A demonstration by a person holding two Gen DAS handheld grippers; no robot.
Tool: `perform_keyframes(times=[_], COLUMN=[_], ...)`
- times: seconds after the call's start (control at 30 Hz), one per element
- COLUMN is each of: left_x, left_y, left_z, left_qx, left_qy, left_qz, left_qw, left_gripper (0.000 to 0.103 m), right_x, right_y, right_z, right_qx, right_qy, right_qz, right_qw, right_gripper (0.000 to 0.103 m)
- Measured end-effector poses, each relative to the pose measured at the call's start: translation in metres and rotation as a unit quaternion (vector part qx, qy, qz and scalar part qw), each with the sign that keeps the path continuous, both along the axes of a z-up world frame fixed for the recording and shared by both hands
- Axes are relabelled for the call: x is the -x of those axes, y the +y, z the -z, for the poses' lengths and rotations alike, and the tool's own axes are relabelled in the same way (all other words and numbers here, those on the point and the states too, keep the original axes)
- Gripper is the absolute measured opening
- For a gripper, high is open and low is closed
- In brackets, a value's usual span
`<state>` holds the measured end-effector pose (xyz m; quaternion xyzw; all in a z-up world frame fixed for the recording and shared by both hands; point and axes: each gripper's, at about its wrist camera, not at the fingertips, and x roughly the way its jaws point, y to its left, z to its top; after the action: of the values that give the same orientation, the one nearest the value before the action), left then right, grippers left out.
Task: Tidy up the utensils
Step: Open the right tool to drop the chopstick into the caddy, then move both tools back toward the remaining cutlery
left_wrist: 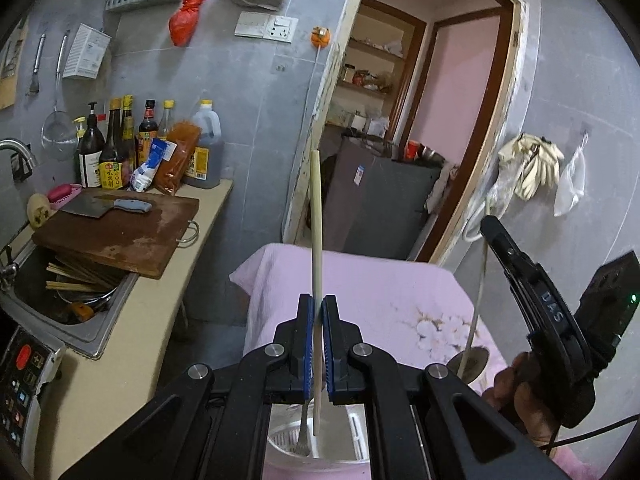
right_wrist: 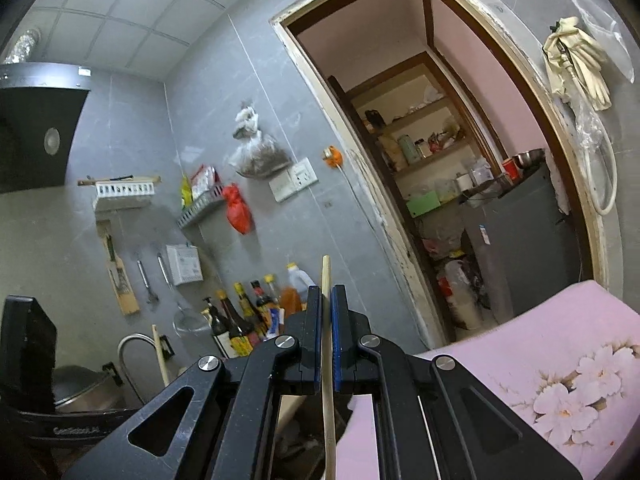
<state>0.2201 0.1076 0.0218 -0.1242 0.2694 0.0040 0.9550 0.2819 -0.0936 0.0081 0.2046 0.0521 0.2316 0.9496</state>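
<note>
My left gripper (left_wrist: 318, 305) is shut on a pale chopstick (left_wrist: 316, 224) that stands upright. Its lower end hangs over a clear utensil holder (left_wrist: 352, 446) with a metal fork (left_wrist: 303, 432) inside, on the pink cloth table (left_wrist: 380, 292). My right gripper (right_wrist: 326, 295) is shut on another pale chopstick (right_wrist: 327, 380), also upright. The right gripper also shows at the right of the left wrist view (left_wrist: 532, 288), above the table, with a metal spoon (left_wrist: 472, 356) below it.
A counter on the left carries a wooden cutting board (left_wrist: 120, 236) with a cleaver (left_wrist: 104, 206), sauce bottles (left_wrist: 120, 152) and a sink (left_wrist: 68, 296) full of dishes and chopsticks. A doorway (left_wrist: 432, 120) and a grey fridge (left_wrist: 384, 200) lie behind the table.
</note>
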Motion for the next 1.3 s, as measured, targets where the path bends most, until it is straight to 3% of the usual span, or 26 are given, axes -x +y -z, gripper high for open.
perform_keyframes(times=[0.37,0.63,0.9,0.97,1.03,1.17,1.27,1.3], left_x=[-0.003,-0.001,0.001,0.002,0.003,0.008,0.013,0.014], left_y=[-0.012,-0.014,-0.012,-0.014,-0.017,-0.022,-0.026,-0.03], left_z=[0.025,0.032,0.037,0.036,0.035,0.03,0.023,0.02], left_qx=[-0.01,-0.016,0.011,0.011,0.013,0.016,0.016,0.013], left_qy=[0.021,0.032,0.043,0.044,0.044,0.036,0.02,0.015], left_qz=[0.022,0.021,0.025,0.03,0.033,0.031,0.024,0.024], left_qw=[0.9995,0.9992,0.9987,0.9985,0.9984,0.9987,0.9994,0.9995], left_gripper=[0.005,0.005,0.005,0.006,0.007,0.03,0.046,0.047], right_x=[0.008,0.011,0.011,0.013,0.016,0.026,0.036,0.04], right_y=[-0.001,-0.008,-0.015,-0.017,-0.02,-0.032,-0.044,-0.048], right_z=[0.008,0.029,0.037,0.037,0.035,0.028,0.018,0.014], right_qx=[0.027,0.014,0.011,0.014,0.016,0.016,0.024,0.028], right_qy=[0.008,0.036,0.067,0.072,0.074,0.076,0.069,0.067], right_qz=[0.035,0.035,0.02,0.016,0.013,0.014,0.023,0.028], right_qw=[0.999,0.999,0.997,0.997,0.997,0.997,0.997,0.997], right_gripper=[0.004,0.004,0.006,0.01,0.029,0.032,0.044,0.049])
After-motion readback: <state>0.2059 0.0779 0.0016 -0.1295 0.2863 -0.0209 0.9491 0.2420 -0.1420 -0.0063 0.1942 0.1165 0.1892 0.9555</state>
